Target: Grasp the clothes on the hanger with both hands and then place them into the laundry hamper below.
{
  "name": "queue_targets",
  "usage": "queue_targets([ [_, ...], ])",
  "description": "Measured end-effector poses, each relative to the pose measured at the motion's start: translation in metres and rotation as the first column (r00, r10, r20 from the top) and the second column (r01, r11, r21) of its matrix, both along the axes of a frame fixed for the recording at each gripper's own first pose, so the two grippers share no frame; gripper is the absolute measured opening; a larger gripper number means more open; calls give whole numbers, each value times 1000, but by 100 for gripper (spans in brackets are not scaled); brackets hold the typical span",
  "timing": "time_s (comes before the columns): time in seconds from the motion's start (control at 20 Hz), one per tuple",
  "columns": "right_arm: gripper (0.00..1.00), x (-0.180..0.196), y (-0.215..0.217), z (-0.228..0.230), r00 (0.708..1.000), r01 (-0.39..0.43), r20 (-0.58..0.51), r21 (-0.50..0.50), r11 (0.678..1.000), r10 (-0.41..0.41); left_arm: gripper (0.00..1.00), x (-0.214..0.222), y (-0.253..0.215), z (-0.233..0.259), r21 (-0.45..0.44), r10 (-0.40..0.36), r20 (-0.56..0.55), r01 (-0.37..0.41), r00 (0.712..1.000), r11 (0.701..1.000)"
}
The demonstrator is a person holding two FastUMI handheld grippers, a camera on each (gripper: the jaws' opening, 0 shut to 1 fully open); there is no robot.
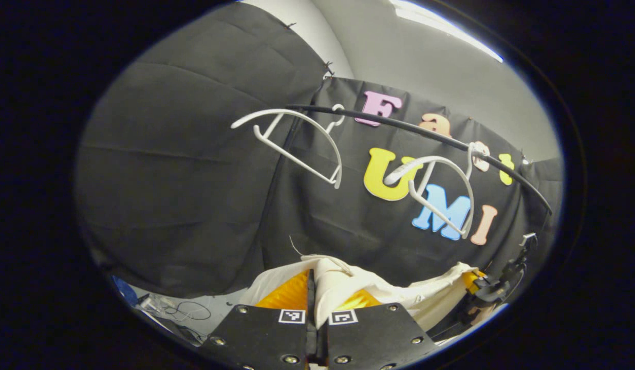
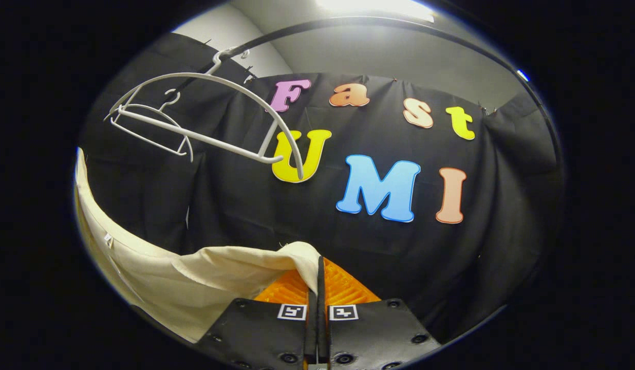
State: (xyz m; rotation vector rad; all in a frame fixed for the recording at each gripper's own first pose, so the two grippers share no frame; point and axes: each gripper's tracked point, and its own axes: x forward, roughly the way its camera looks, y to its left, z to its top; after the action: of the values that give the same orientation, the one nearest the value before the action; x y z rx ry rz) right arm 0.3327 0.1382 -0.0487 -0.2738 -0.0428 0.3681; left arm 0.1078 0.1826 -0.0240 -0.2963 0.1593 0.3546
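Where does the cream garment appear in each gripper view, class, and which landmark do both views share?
Left gripper view: the cream garment sits bottom centre, pinched in the left gripper and stretching right toward the other gripper.
Right gripper view: it sweeps from the left edge down to bottom centre, pinched in the right gripper.
Shared landmark: the bare white hangers on the black rail.

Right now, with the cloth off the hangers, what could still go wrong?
1. Each gripper pinches only an edge of the cloth, so it might slip free.
2. The cloth sags between the left gripper and right gripper; loose folds could miss the hamper.
3. The hangers hang close above and could snag.
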Motion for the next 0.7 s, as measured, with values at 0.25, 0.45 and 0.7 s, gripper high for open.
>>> queue_targets([
  [0.25,2,-44,-22,-24,992,-75,-100,1,997,74,1,-23,-3,-20,96,82,-62,-76,995,993],
  [0.45,2,-73,-35,-27,988,-81,-129,-11,997,79,1,-47,-15,-30,122,84,-97,-72,992,990],
  [0.7,2,-113,-30,-26,988,-32,-154,0,999,32,1,-54,-27,-42,141,-25,-150,46,988,989],
])
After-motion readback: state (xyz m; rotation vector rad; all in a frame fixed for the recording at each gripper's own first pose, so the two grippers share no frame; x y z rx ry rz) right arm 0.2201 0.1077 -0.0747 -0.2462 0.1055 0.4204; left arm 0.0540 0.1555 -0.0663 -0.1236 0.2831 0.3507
